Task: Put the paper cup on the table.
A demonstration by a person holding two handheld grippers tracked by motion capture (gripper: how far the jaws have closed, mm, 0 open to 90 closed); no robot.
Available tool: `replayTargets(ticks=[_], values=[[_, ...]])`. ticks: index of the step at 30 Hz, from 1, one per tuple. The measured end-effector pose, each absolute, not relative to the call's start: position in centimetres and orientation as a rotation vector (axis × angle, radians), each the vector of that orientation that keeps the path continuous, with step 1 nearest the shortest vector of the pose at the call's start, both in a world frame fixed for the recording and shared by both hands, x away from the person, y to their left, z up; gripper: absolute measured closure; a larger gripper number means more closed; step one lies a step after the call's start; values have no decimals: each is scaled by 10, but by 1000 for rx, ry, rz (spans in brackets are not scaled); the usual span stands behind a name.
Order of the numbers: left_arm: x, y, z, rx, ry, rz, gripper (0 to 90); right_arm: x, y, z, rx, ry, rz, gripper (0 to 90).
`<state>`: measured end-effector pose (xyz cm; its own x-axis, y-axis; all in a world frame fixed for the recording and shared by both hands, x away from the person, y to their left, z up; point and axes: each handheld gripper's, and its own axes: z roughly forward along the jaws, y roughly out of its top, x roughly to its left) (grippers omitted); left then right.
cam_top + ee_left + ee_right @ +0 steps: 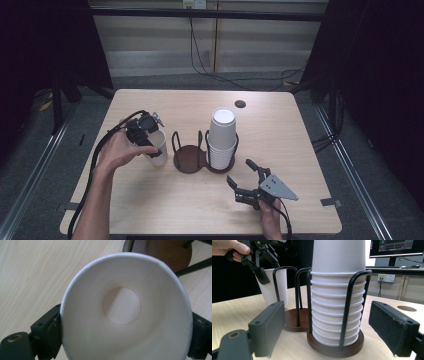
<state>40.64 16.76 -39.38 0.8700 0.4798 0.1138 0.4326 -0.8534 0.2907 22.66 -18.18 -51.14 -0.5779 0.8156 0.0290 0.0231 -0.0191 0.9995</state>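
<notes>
- Your left gripper [148, 141] is clamped on a single white paper cup [158, 148], one jaw on each side of its wall near the rim; the cup stands upright on the wooden table [150, 200], just left of the empty half of the cup holder [189, 159].
- Seen from the left gripper view, the cup [125, 312] is open-mouthed and empty, with a plain white inside, a round flat bottom and a thin rolled rim that looks slightly squeezed out of round.
- Your right gripper [248, 181] hangs with its jaws spread wide and holds nothing, near the front edge, just in front of the filled half of the holder.
- Count: one loose cup; one stack of nested white cups [221, 137], about ten rims visible in the right gripper view [337, 302]; one two-ring holder with a dark wooden base and black wire uprights, one ring filled, one bare.
- Room: the held cup sits just beside the nearest wire upright. The table lies bare behind the holder, out to a round cable hole [240, 104] near the far edge, and across the front left.
</notes>
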Motion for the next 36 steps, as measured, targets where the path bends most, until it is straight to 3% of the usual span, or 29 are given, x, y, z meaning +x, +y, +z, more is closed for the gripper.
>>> replayTargets(ticks=[36], values=[[411, 175, -421, 2666, 755, 248, 51, 227, -182, -511, 884, 1647, 1659, 137]])
